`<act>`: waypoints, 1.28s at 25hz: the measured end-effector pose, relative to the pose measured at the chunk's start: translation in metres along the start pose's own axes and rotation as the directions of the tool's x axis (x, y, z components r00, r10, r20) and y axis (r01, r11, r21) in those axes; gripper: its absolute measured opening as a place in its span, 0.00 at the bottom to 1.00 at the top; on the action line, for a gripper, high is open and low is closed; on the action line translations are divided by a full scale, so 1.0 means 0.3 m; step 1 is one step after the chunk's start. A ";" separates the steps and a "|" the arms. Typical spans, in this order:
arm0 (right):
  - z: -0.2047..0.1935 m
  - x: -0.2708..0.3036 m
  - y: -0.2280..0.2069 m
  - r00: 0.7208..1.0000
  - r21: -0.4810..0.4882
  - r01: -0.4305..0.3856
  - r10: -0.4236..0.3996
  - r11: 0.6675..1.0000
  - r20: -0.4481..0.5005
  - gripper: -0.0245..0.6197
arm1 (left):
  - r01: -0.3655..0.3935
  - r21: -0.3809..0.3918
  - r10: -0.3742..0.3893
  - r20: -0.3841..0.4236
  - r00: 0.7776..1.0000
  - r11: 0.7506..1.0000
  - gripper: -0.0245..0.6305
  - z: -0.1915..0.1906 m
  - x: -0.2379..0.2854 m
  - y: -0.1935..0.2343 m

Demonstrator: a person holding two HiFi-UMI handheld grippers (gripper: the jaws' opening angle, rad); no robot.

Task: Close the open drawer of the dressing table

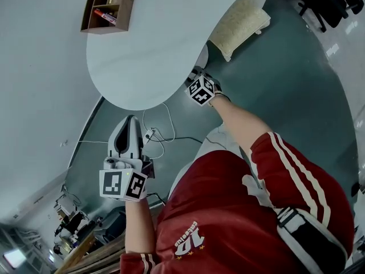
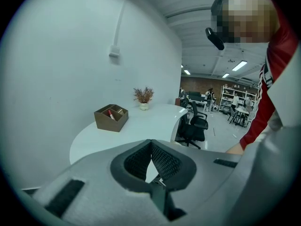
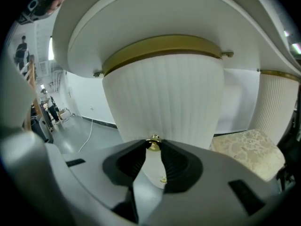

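The dressing table (image 1: 148, 56) has a white rounded top, and below it a curved, ribbed white drawer front (image 3: 164, 93) under a gold band. My right gripper (image 3: 154, 144) is shut on the drawer's small gold knob (image 3: 154, 141), which sits pinched between the black pads. In the head view only that gripper's marker cube shows at the table's edge, and the right gripper (image 1: 195, 76) reaches in under the top. My left gripper (image 1: 132, 120) hangs over the floor, away from the table. In its own view the left gripper (image 2: 150, 143) has its tips touching and nothing between them.
A brown wooden organiser (image 1: 108, 7) stands on the tabletop, with a small potted plant (image 2: 144, 98) further along. A cream cushioned stool (image 1: 239, 24) sits right of the table. White cables (image 1: 157, 133) lie on the grey floor. A black office chair (image 2: 193, 126) stands beyond.
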State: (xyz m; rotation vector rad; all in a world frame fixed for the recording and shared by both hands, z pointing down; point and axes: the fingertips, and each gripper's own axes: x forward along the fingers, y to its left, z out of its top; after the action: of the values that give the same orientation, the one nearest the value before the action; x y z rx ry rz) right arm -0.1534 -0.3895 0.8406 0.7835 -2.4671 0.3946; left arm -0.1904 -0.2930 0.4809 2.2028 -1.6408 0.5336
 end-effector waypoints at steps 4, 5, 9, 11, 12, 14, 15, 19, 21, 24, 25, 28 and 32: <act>0.001 -0.003 0.003 0.999 -0.031 -0.018 0.016 0.999 -0.043 0.20 | -0.002 -0.008 0.002 -0.007 1.000 1.000 0.04 0.001 -0.008 0.002; 0.002 -0.005 0.003 0.998 -0.043 -0.027 0.024 0.999 -0.055 0.20 | -0.001 -0.012 0.001 -0.006 1.000 1.000 0.04 0.003 -0.010 0.003; 0.024 -0.022 0.000 0.997 -0.073 -0.044 0.039 0.996 -0.067 0.24 | -0.002 -0.021 0.002 0.014 1.000 1.000 0.04 0.026 -0.021 0.018; 0.031 -0.040 -0.009 0.997 -0.076 -0.037 0.032 0.996 -0.071 0.25 | -0.004 -0.032 0.005 0.033 0.999 0.999 0.04 0.037 -0.030 0.027; 0.028 -0.052 -0.012 0.997 -0.082 -0.033 0.027 0.996 -0.078 0.24 | -0.003 -0.040 0.004 0.042 0.999 0.999 0.04 0.038 -0.036 0.031; 0.018 -0.077 -0.006 0.995 -0.095 -0.029 0.020 0.995 -0.093 0.24 | -0.003 -0.049 0.005 0.060 0.998 0.999 0.04 0.035 -0.062 0.038; 0.016 -0.091 0.001 0.995 -0.104 -0.029 0.019 0.994 -0.099 0.24 | -0.005 -0.051 0.008 0.068 0.998 0.999 0.04 0.033 -0.079 0.044; 0.021 -0.171 0.010 0.993 -0.115 -0.007 -0.007 0.993 -0.119 0.24 | -0.012 -0.085 0.019 0.088 0.996 0.996 0.04 0.018 -0.150 0.065; 0.027 -0.211 0.015 0.992 -0.116 0.009 -0.023 0.993 -0.125 0.24 | -0.012 -0.080 0.019 0.093 0.995 0.997 0.04 -0.004 -0.187 0.077; 0.039 -0.268 0.026 0.991 -0.116 0.034 -0.049 0.993 -0.127 0.24 | -0.017 -0.055 0.022 0.101 0.995 0.998 0.04 -0.034 -0.236 0.098; 0.041 -0.289 0.033 0.990 -0.114 0.043 -0.058 0.992 -0.128 0.24 | -0.016 -0.056 0.022 0.108 0.994 0.998 0.04 -0.040 -0.253 0.104; 0.051 -0.360 0.063 0.987 -0.113 0.074 -0.089 0.991 -0.132 0.24 | -0.008 -0.076 0.018 0.134 0.991 0.997 0.04 -0.048 -0.310 0.116; 0.099 -0.477 0.098 0.984 -0.120 0.114 -0.129 0.986 -0.124 0.24 | 0.013 -0.074 0.000 0.180 0.984 0.997 0.04 -0.050 -0.376 0.126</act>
State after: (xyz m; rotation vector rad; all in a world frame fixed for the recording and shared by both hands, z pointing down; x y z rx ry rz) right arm -0.0826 -0.3140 0.7332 0.8291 -2.2847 0.2512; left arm -0.2577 -0.2023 0.4408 2.2567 -1.7119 0.2719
